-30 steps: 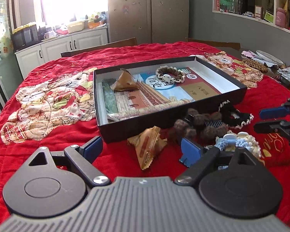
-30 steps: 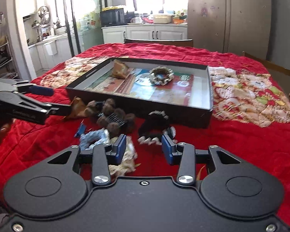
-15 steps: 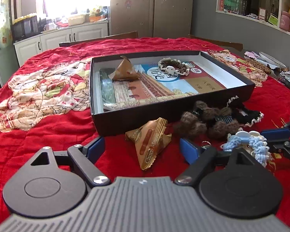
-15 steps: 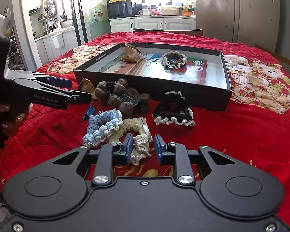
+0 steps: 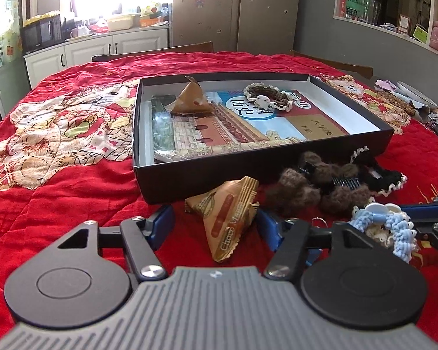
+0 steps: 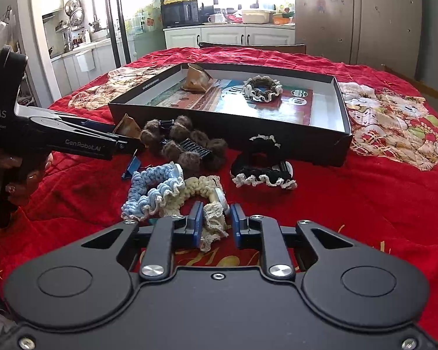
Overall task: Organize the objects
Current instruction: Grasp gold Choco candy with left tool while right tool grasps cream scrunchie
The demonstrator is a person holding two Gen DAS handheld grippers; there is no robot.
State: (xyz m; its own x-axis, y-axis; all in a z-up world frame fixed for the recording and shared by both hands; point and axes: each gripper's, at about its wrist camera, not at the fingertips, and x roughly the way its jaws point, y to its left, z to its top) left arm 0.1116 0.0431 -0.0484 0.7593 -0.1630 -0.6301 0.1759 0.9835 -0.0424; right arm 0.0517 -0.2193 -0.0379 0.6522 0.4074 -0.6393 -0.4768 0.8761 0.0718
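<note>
A black box [image 5: 388, 130] [image 6: 343, 134] on the red quilt holds a brown pyramid snack packet [image 5: 193, 99], a brown-and-cream scrunchie [image 5: 270, 94] [image 6: 262, 89] and a printed sheet. My left gripper [image 5: 216, 224] is open, its jaws on either side of a gold Choco snack packet [image 5: 229, 215] lying in front of the box. My right gripper [image 6: 214, 223] is open, its jaws around the end of a cream scrunchie [image 6: 211, 204], with a small gap on the right side. A blue scrunchie [image 6: 151, 188], a brown pom-pom hair claw [image 6: 187, 145] and a black scrunchie [image 6: 262, 169] lie beside it.
Kitchen counters and a fridge stand behind the table. Shelves and small clutter [image 5: 408, 99] sit at the right edge of the left wrist view. The left gripper's body [image 6: 58, 137] crosses the left side of the right wrist view.
My left gripper moved forward, so the gold packet now lies between its jaws. My right gripper advanced over the cream scrunchie and its jaws narrowed around it.
</note>
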